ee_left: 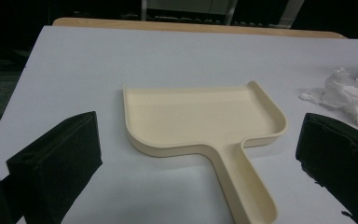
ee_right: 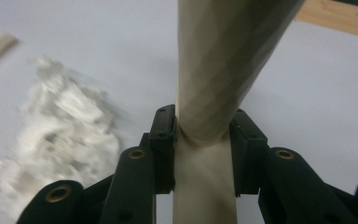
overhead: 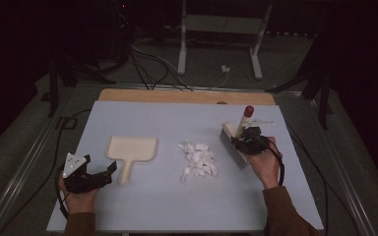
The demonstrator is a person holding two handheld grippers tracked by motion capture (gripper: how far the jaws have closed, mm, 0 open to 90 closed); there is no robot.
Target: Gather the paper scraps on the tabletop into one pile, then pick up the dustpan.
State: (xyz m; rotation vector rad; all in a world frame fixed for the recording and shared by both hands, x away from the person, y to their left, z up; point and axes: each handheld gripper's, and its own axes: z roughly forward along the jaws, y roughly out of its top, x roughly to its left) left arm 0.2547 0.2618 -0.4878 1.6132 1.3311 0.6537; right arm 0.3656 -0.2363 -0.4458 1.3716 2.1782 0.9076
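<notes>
the right gripper [overhead: 246,139] clamps the smooth round handle of a bristly brush [overhead: 234,147] beside crumpled white paper scraps [overhead: 198,160]. the left gripper [overhead: 98,173] gapes open near the flat cream plastic dustpan [overhead: 130,150].

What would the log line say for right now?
right gripper: shut on brush | left gripper: open, near dustpan | paper scraps: piled between

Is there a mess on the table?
Yes. A pile of torn white paper scraps lies loose mid-table, between the empty dustpan and the brush held in the right gripper. Nothing else looks odd.
</notes>
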